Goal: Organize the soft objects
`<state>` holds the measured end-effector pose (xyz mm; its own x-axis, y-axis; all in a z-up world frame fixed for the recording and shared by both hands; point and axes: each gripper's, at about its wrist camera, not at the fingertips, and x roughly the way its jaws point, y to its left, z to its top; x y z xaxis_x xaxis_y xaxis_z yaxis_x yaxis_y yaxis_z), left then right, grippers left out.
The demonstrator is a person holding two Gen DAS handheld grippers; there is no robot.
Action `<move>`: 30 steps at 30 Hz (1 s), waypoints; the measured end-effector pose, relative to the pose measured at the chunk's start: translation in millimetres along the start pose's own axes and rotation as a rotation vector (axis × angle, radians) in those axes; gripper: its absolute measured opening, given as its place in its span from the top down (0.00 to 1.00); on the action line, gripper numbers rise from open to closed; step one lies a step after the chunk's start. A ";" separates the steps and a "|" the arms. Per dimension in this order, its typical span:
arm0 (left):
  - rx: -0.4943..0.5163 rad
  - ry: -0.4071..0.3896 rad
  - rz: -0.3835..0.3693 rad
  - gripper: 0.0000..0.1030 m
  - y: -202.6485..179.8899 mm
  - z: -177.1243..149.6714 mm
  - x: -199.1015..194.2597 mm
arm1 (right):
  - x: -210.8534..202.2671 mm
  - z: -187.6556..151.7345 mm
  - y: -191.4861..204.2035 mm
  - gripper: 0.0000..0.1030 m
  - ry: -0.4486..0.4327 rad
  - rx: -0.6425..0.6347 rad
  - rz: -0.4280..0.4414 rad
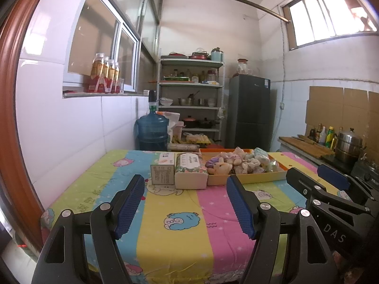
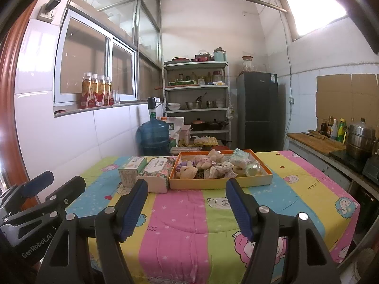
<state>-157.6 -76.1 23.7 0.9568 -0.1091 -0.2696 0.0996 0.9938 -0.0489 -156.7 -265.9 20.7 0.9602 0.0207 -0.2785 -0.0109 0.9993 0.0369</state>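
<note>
Your left gripper (image 1: 186,189) hangs above the near part of the striped cartoon tablecloth (image 1: 175,236), fingers wide apart w/ nothing between them; blue ribbed pads (image 1: 240,207) face each other. Your right gripper (image 2: 187,194) sits the same way, fingers spread, nothing held, just beside the left one, which shows at the left edge of the right wrist view. The soft stuff is all at the far end of the table: an orange tray (image 2: 220,182) holding a pile of small plush toys, incl. a tan plush animal (image 2: 188,171) at its near-left corner, pale floral-fabric plush (image 2: 219,169) in the middle, and a soft white-green pack (image 2: 240,157) toward the back right. Touching the tray's left side is a floral tissue pack (image 2: 157,172), and just left of that a small green-white box (image 2: 131,170). Both grippers are well apart from the tray. Behind the table: water jug (image 2: 154,133), metal shelf rack (image 2: 196,99), dark fridge (image 2: 258,108).
</note>
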 end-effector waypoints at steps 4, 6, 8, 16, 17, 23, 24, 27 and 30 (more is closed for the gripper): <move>0.000 0.001 0.000 0.29 -0.7 -0.3 -0.3 | 0.1 -0.2 -0.1 0.34 0.000 0.001 0.001; 0.000 0.003 -0.004 0.29 -1.8 0.5 1.3 | 0.9 -0.1 -0.2 0.34 0.003 0.002 0.002; 0.000 0.007 -0.008 0.29 -2.4 0.8 2.4 | 1.5 0.4 0.2 0.34 0.005 0.005 0.005; 0.001 0.011 -0.013 0.29 -3.7 1.8 4.2 | 2.5 2.1 0.6 0.34 0.008 0.010 0.007; 0.002 0.011 -0.014 0.29 -4.3 2.1 4.8 | 2.6 2.3 1.7 0.34 0.007 0.011 0.007; 0.002 0.011 -0.014 0.29 -5.3 2.3 4.8 | 0.8 3.5 2.3 0.34 -0.003 0.006 -0.002; 0.002 0.012 -0.014 0.29 -5.3 2.3 4.9 | 0.3 4.1 3.5 0.34 -0.007 0.003 -0.007; 0.001 0.013 -0.015 0.29 -5.7 2.6 5.7 | -0.4 5.4 4.9 0.34 -0.013 -0.001 -0.014; 0.003 0.014 -0.017 0.29 -6.3 3.0 7.1 | -0.3 5.3 5.9 0.34 -0.013 0.000 -0.014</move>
<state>-150.6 -83.0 25.0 0.9509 -0.1260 -0.2826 0.1163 0.9919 -0.0510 -155.5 -260.2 26.1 0.9637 0.0068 -0.2668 0.0021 0.9994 0.0331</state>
